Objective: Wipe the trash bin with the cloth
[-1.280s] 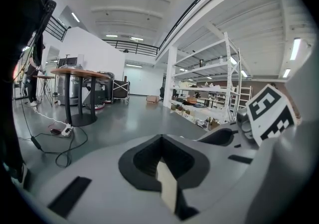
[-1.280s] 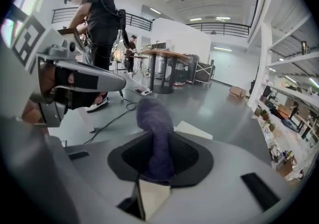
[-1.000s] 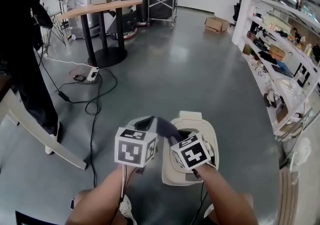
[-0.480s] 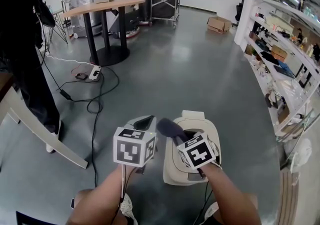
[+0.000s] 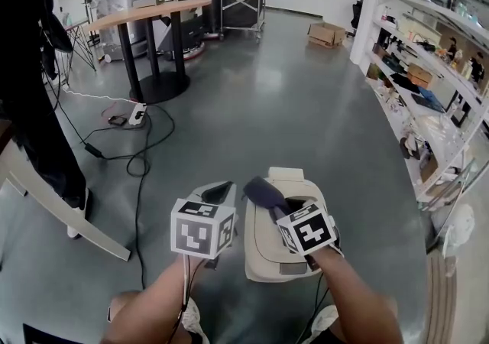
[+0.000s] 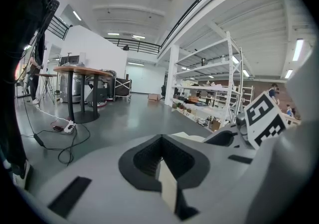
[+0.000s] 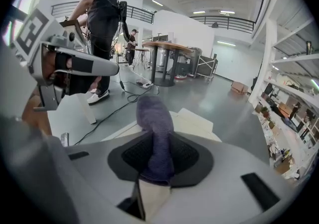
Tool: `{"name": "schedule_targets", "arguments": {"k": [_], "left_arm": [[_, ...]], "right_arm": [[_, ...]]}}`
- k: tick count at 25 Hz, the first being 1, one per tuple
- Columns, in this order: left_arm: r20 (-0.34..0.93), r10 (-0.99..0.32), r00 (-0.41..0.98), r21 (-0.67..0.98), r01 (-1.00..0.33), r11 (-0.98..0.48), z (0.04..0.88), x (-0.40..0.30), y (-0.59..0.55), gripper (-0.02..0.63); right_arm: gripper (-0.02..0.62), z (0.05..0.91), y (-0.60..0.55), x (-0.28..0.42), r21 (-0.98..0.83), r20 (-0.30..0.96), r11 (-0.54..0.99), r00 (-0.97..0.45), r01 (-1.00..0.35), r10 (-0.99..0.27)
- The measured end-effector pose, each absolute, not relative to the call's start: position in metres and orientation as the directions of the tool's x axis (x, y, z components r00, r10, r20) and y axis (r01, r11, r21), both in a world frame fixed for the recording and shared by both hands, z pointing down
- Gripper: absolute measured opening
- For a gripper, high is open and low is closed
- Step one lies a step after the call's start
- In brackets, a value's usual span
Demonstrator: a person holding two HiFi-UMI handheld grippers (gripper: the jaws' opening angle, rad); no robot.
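Trash bin (image 5: 263, 254), beige, stands on the grey floor (image 5: 290, 105) just in front of the person, top facing up. Right gripper (image 5: 273, 209) sits over the bin's top, jaws clamped on a dark purple cloth (image 5: 262, 192) that sticks out past the tips toward the bin's far edge. Left gripper (image 5: 219, 192) is just left of the bin, jaws pressed together with nothing between them. Cloth-to-bin contact: cannot tell.

open floor (image 5: 267, 90) beyond trash bin (image 5: 263, 252), shelving (image 5: 428, 82) right, cables (image 5: 140, 170) left
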State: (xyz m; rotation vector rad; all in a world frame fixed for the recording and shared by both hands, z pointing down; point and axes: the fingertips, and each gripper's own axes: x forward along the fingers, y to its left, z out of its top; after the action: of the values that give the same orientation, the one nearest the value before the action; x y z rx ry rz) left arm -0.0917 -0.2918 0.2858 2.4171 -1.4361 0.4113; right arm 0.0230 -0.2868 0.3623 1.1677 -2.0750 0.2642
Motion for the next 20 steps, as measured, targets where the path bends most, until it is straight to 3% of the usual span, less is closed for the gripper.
{"name": "schedule_targets", "arguments": {"k": [20], "left_arm": [[0.401, -0.778, 0.484, 0.088, -0.866, -0.493, 0.29, -0.068, -0.292, -0.003]], "right_arm": [[0.1, 0.361, -0.284, 0.081, 0.202, 0.674, 0.49, -0.243, -0.848, -0.697]]}}
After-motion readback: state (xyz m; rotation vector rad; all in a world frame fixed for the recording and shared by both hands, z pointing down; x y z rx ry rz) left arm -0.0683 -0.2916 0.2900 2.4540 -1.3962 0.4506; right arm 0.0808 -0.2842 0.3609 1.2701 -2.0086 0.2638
